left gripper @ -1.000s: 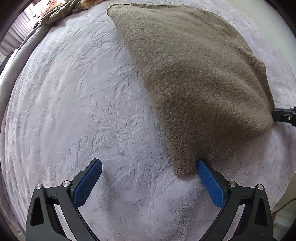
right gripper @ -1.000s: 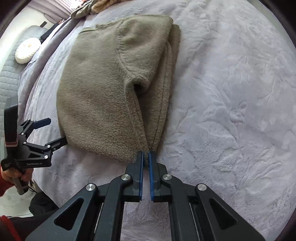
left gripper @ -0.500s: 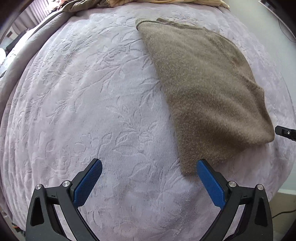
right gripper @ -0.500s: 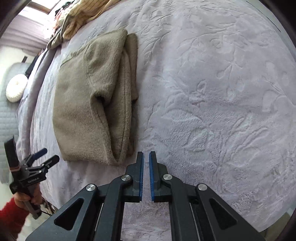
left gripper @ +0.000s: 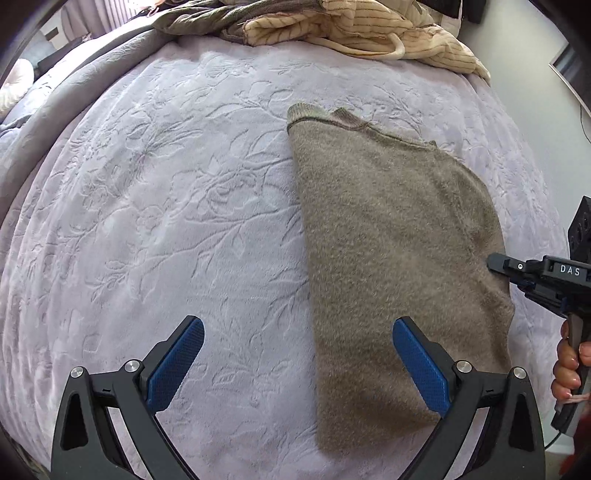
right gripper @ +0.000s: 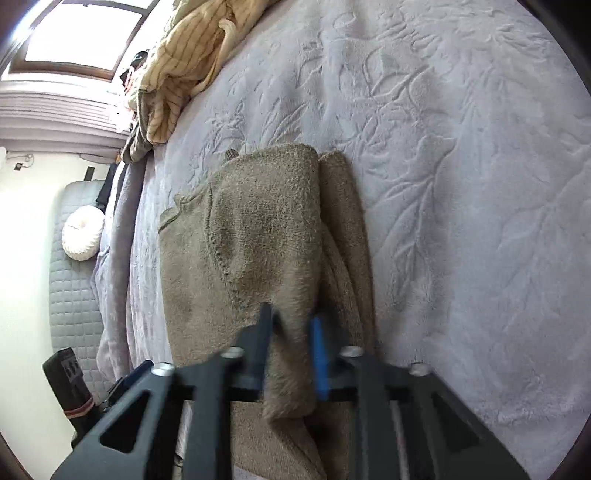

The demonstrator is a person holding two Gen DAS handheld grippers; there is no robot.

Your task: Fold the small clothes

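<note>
A folded olive-brown knit sweater (left gripper: 391, 266) lies on the lilac embossed bedspread (left gripper: 166, 221). My left gripper (left gripper: 295, 362) is open and empty above the bed, its right finger over the sweater's near part. In the right wrist view the sweater (right gripper: 251, 229) lies folded lengthwise, and my right gripper (right gripper: 291, 339) has its jaws partly apart with a fold of the sweater between them. The right gripper also shows in the left wrist view (left gripper: 517, 269) at the sweater's right edge, held by a hand.
A heap of striped cream and dark clothes (left gripper: 351, 26) lies at the far edge of the bed, also in the right wrist view (right gripper: 177, 59). A grey quilted headboard with a round white cushion (right gripper: 83, 236) is at the left. The bed's edge falls away on the right.
Both grippers pulled back and the views widened. My right gripper was shut beside the sweater; now its jaws are apart around a fold of it. The left gripper stayed open.
</note>
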